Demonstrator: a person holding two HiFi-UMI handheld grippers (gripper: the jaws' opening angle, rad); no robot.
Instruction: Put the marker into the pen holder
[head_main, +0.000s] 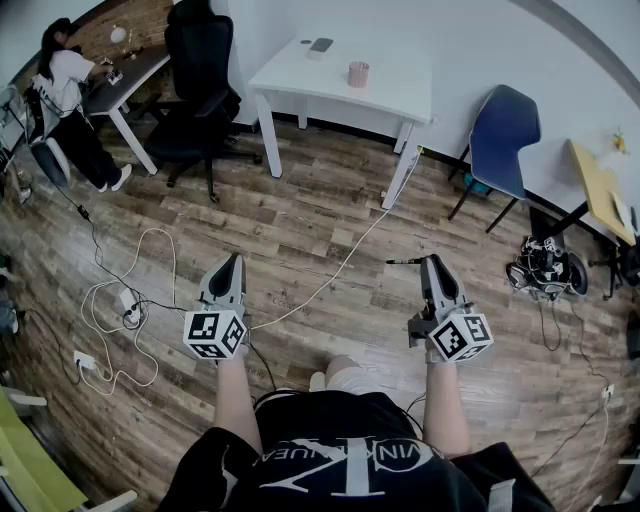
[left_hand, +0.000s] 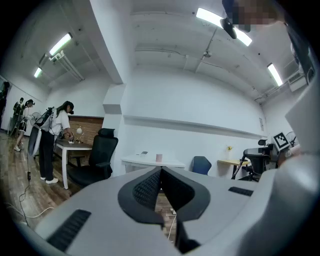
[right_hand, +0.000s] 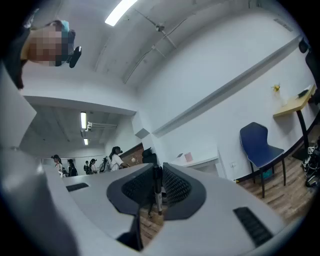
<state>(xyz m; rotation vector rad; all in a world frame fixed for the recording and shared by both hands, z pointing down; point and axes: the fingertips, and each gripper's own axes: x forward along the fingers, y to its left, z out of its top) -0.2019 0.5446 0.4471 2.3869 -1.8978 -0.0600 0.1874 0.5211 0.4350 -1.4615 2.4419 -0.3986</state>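
A thin black marker (head_main: 403, 262) sticks out sideways to the left from my right gripper (head_main: 432, 263), whose jaws are shut on it. In the right gripper view the marker (right_hand: 158, 192) stands upright between the ribbed pads. My left gripper (head_main: 231, 264) is held level beside it with its jaws shut and nothing between them; its pads (left_hand: 150, 187) meet in the left gripper view. The pink pen holder (head_main: 358, 74) stands on the white table (head_main: 300, 72) far ahead, well beyond both grippers. It also shows small as the pen holder (left_hand: 159, 158) and the pen holder (right_hand: 188, 157).
Wood floor lies between me and the table. A black office chair (head_main: 200, 80) is left of the table, a blue chair (head_main: 505, 130) to its right. White and black cables (head_main: 130, 300) run over the floor at left. A person (head_main: 65, 80) works at a far-left desk. A dark flat object (head_main: 320, 45) lies on the table.
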